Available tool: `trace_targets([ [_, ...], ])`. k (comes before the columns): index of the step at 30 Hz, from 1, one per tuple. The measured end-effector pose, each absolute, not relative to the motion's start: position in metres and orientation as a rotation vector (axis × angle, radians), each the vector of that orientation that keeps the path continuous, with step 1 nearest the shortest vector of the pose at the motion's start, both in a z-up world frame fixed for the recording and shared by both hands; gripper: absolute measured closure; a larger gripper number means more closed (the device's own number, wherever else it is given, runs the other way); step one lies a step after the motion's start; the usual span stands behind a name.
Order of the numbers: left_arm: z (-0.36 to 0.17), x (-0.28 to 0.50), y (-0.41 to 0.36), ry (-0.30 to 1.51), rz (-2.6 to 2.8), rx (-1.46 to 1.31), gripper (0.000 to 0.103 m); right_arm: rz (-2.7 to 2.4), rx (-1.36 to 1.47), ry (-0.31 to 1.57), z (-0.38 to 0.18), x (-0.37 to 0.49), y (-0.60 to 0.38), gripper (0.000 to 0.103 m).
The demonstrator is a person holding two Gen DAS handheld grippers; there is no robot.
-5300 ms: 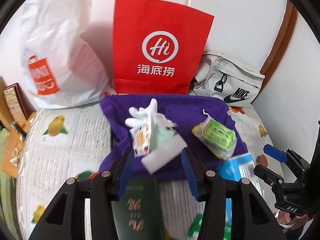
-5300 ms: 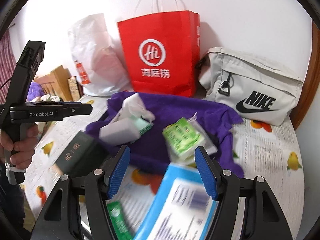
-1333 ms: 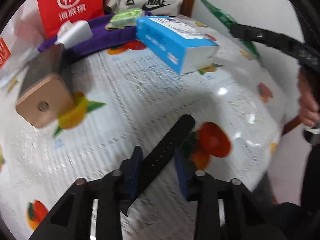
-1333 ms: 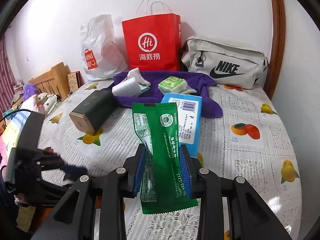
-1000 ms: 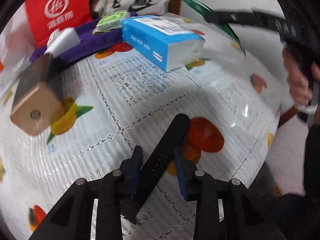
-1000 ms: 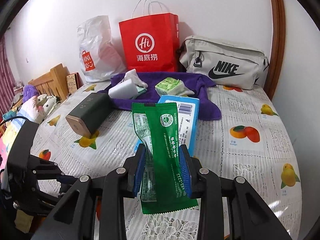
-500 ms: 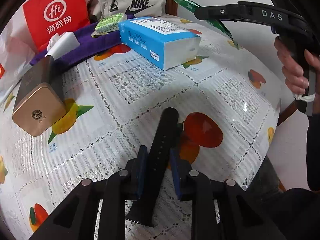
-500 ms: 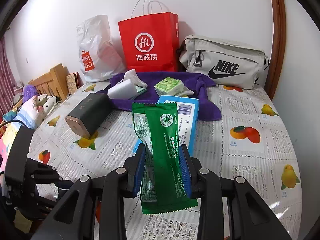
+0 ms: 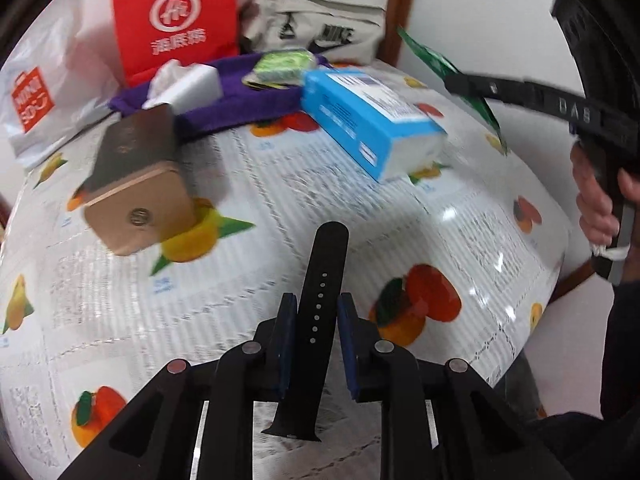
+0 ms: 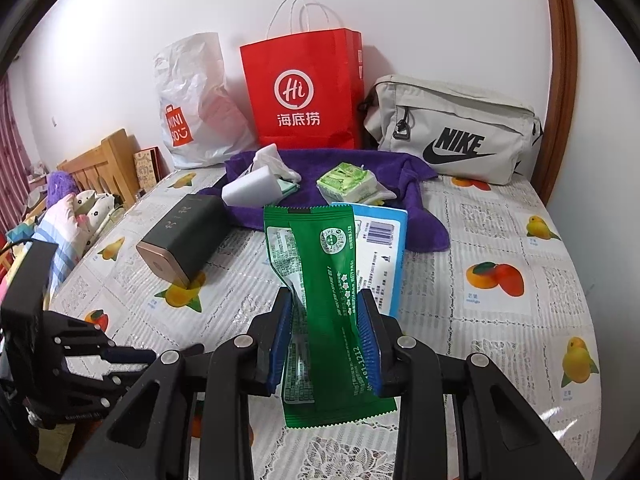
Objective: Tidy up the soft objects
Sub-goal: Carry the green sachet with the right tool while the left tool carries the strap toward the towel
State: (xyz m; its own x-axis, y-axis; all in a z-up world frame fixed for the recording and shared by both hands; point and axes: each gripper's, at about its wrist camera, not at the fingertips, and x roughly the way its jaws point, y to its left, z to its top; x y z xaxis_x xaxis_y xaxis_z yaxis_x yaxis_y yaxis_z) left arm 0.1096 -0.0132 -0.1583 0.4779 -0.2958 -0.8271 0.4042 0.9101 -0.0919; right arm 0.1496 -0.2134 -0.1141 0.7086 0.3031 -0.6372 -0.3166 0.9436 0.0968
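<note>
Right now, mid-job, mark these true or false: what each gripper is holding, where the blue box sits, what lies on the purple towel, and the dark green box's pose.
1. The left gripper grips a black strap. True.
2. The right gripper is empty. False: it pinches a green packet.
3. The blue box lies on the tablecloth. True.
4. The purple towel is bare. False: a white block and a green tissue pack lie on it.
5. The dark green box stands upright. False: it lies on its side.

Black holed watch strap [image 9: 320, 300] pinched lengthwise above the tablecloth, green sachet [image 10: 324, 300] held upright, creased
</note>
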Motion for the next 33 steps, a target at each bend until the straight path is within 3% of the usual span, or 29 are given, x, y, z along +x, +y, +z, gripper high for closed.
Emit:
trace_targets([
  [33,-0.083,0.212,0.058,0.851,-0.214,0.020,0.083,0.385,-0.060,0.697,-0.088,0.239,-0.198,0.075],
])
